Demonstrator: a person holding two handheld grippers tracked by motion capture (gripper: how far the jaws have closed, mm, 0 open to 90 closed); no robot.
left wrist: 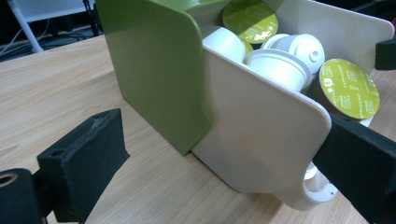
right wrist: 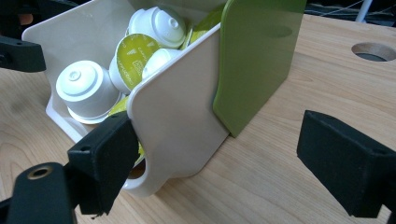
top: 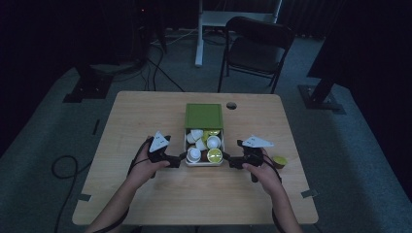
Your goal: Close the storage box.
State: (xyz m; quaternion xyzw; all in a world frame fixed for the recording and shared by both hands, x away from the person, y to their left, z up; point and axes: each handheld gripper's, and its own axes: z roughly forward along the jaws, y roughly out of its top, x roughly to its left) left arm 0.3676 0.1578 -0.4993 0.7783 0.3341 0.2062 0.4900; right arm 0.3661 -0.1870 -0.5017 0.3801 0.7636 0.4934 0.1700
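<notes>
A green box (top: 203, 115) lies mid-table with its white tray (top: 204, 163) slid out toward me. The tray holds several coffee capsules (top: 214, 155), some white, some with yellow-green lids. My left gripper (top: 180, 158) is at the tray's front left corner and my right gripper (top: 228, 160) at its front right corner. In the left gripper view the left gripper (left wrist: 219, 163) is open, with the tray's side wall (left wrist: 261, 130) between the jaws and the green sleeve (left wrist: 154, 70) behind. In the right gripper view the right gripper (right wrist: 224, 163) is open astride the other wall (right wrist: 177, 116).
One loose capsule (top: 279, 161) sits on the table by my right hand. A round cable hole (top: 231, 105) is behind the box. A folding chair (top: 257, 46) and floor cables lie beyond the far edge. Bare wood surrounds the box.
</notes>
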